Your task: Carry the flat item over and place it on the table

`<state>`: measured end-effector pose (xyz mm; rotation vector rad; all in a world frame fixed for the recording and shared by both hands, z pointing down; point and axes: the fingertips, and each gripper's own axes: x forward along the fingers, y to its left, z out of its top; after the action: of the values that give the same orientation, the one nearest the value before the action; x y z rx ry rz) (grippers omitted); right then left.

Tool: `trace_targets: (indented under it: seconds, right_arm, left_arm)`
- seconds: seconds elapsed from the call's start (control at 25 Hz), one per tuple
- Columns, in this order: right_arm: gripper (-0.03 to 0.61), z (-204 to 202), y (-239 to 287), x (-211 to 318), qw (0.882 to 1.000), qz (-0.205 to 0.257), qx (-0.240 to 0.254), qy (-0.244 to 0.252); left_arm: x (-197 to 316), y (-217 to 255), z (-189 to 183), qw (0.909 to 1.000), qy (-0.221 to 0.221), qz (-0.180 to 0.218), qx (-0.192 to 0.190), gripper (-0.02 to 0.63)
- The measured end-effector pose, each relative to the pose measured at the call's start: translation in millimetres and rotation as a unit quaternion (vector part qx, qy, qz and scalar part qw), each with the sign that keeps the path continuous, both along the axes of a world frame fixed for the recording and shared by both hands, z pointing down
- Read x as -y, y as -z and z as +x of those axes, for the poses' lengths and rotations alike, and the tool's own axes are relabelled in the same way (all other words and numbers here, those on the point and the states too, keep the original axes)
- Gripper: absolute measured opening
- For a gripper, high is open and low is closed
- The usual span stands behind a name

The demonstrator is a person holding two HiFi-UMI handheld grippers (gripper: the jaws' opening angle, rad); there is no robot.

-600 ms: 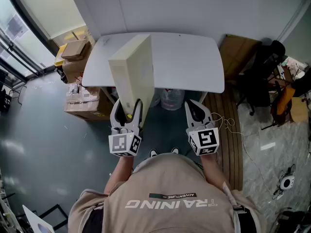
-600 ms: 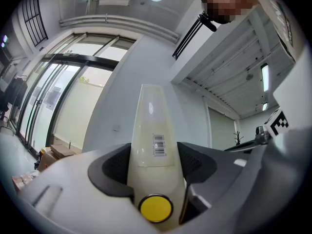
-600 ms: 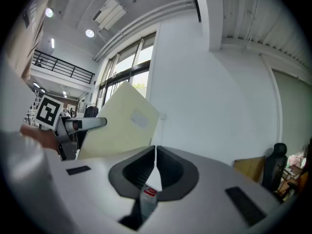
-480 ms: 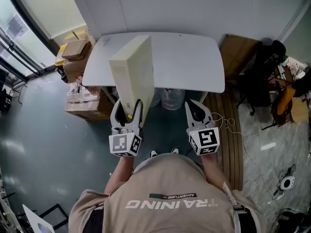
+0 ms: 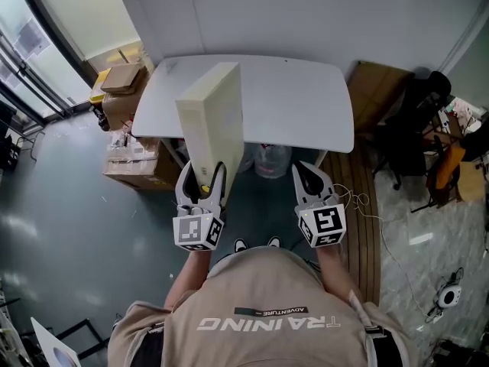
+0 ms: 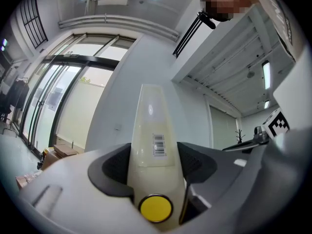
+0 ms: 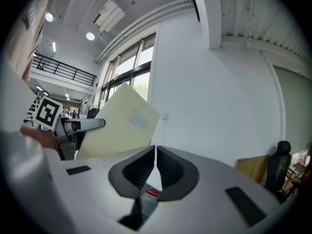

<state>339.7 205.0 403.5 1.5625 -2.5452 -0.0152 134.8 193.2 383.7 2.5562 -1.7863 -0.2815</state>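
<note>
White bench ahead of the person. Cream flat panel held on edge in the air, far end overlapping bench's left half in head view. Left gripper pinching panel's near end. Right gripper pressed together, empty, alongside.

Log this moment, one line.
left hand-held gripper: shut on flat cream board | right hand-held gripper: shut, empty | board not on white table
</note>
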Motion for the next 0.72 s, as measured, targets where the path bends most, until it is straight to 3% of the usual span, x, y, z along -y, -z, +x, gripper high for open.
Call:
trace_targets:
  seconds: [0.72]
  right_arm:
    - [0.015, -45.2, -20.3, 24.7, 0.999, -0.027, -0.007, 0.026]
  left_arm:
    - [12.9, -8.4, -66.1, 0.9994, 0.029, -0.014, -0.010, 0.282]
